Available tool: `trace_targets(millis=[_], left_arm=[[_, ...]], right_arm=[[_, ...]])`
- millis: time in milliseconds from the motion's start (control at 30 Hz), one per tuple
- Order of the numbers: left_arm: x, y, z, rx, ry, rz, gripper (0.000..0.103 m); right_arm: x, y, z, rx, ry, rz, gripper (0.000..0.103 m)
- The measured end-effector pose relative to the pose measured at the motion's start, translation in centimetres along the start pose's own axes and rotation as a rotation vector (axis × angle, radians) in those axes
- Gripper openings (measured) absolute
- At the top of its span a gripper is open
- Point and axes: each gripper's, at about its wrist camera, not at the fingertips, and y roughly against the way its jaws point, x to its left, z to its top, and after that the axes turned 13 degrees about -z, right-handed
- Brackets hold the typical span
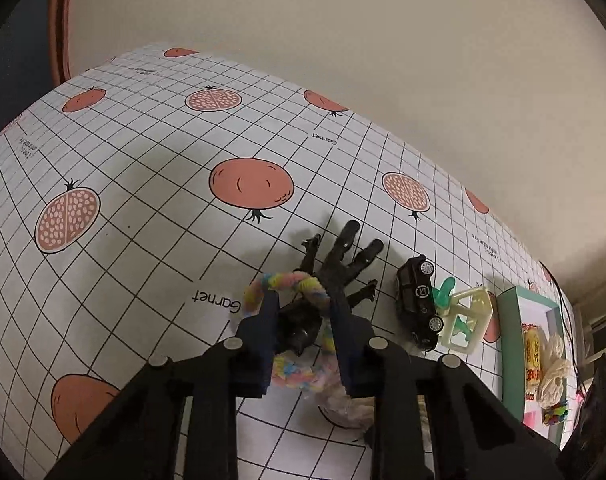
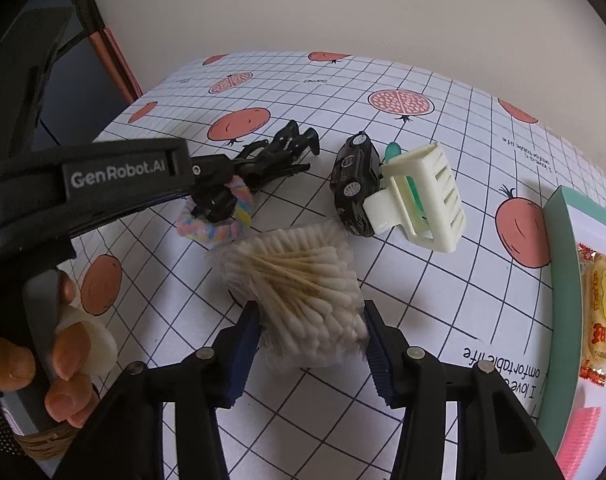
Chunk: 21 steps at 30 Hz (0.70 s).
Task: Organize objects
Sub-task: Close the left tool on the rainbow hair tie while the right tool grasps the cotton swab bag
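Left gripper [image 1: 303, 316] pinches the black dinosaur toy [image 1: 327, 276] mid-table, pastel hair tie [image 1: 299, 372] looped around it. Right gripper [image 2: 311, 340] is spread around the cotton swab pack [image 2: 299, 292], likely next for the teal box [image 2: 559, 280] at the right edge.

Two handheld tools are showing. The left gripper [image 1: 303, 312] is wearing black angular arms, round silver screws and dark blue ribbed pads. The right gripper [image 2: 311, 340] is looking the same. In the right wrist view, the left tool's black body is carrying white "GenRobot.AI" lettering above a grey handle, and the hand [image 2: 63, 360] is wearing a woven band at the wrist.
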Motion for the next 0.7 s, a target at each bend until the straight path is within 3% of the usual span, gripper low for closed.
trace_targets(millis=[267,367,700], left_arm=[[0.8,0.4,0.3,-0.013,0.054,-0.021,0.021],[0.9,0.7,0.5,-0.021,0.062,-0.035,0.012],[1.5,0.9,0.7,-0.048,0.137,-0.091,0.013]], right_arm=[[-0.2,0.2,-0.1,0.004,-0.011,0.011,0.05],[-0.2,0.3,-0.2,0.005,-0.015,0.012,0.049],[-0.3,0.6,-0.3,0.012,-0.018,0.021,0.047]])
